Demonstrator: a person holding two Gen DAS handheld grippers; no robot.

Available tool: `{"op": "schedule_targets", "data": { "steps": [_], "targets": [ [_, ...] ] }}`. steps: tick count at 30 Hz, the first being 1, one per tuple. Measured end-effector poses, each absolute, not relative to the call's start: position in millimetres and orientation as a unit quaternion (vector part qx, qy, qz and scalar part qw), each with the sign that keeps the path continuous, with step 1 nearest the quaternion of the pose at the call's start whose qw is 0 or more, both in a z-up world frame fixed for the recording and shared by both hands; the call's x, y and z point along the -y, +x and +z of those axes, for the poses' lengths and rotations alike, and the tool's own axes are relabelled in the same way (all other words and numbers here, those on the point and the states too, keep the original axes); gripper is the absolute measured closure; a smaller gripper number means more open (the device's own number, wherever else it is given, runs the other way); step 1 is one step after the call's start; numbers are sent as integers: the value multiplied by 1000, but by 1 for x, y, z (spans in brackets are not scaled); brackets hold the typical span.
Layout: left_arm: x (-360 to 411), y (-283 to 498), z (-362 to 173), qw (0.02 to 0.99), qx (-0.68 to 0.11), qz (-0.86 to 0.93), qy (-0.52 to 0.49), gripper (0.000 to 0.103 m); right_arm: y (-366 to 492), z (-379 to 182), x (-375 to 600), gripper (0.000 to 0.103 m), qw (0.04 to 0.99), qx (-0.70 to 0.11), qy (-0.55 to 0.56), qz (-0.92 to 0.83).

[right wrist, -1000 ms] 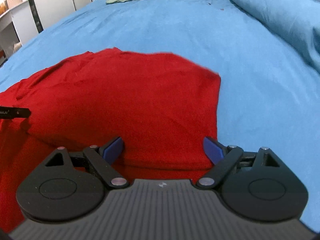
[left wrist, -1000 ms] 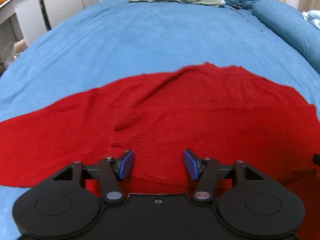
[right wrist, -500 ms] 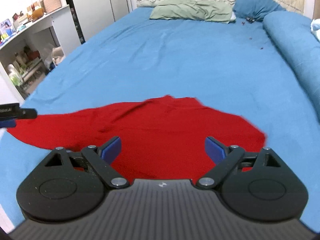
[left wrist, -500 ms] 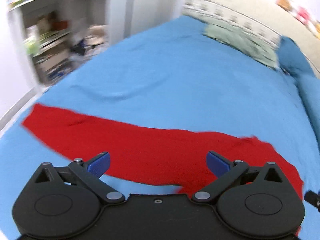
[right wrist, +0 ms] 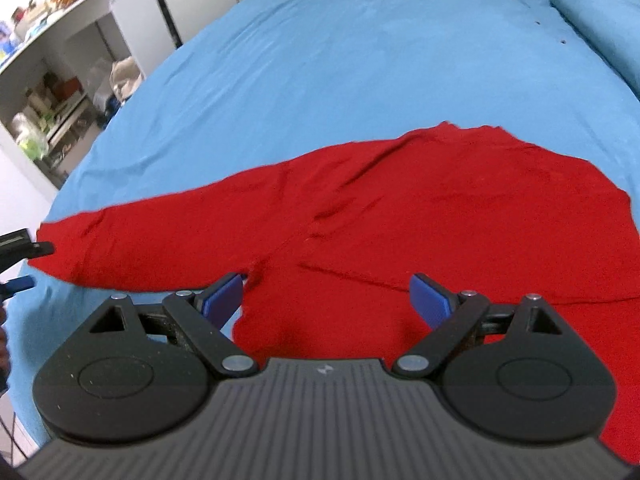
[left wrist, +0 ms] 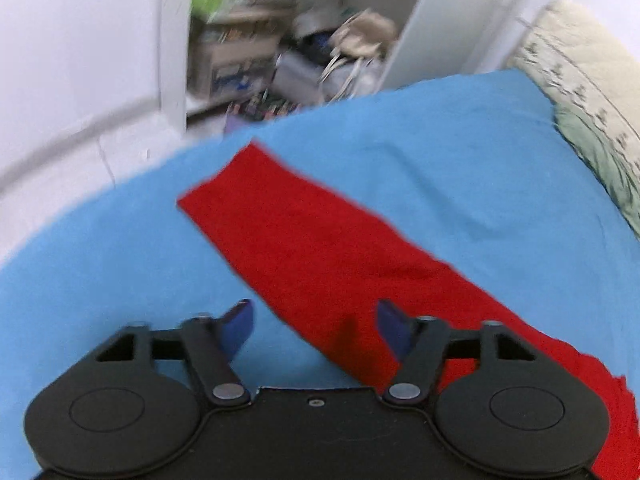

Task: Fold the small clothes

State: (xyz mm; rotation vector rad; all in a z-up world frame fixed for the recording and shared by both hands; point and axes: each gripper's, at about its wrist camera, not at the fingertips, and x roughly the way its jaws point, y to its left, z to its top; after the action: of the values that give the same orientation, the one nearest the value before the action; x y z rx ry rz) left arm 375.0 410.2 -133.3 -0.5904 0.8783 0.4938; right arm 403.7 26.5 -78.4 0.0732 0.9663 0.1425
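Left wrist view smeared w/ motion blur: shelves [left wrist: 240, 52] & clutter unreadable, maybe bags. Red sweater [left wrist: 320, 248] cut by gripper body & lower right edge. Right view: sweater's near hem hidden under right gripper [right wrist: 328, 300]; left gripper [right wrist: 20, 264] mostly off-frame.

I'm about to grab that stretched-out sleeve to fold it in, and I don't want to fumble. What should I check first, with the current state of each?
1. Left tongs open: ok, blue pads spread, nothing between them.
2. Right tongs open: ok, nothing held.
3. Sleeve of the red sweater flat on the blue bedsheet: ok, stretched out straight.
4. Left tongs lined up with the sleeve: not ok, the sleeve runs diagonally and only crosses near the right pad.
5. Sweater body smooth: not ok, creases near the armpit.
6. Left tongs touching the fabric: cannot tell, the view is blurred.
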Motion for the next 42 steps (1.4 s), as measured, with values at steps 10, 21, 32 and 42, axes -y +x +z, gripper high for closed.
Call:
{"op": "schedule_targets", "data": {
  "steps": [10,21,32,42],
  "targets": [
    [-407,384,-149,843,-395,272,-244,83,401,-94,-43,0,878,-470,37,81],
    [-319,399,-53,903,-323,228,-171,99,408,-94,15,0,888,-441,98,90],
    [-7,432,-12,948,-313,-35,-54,99,412,-56,173,0,916,-385,112,31],
    [133,419,-152,885,-452,-114,11,97,389,-85,272,0,900,-412,136,-35]
  ]
}}
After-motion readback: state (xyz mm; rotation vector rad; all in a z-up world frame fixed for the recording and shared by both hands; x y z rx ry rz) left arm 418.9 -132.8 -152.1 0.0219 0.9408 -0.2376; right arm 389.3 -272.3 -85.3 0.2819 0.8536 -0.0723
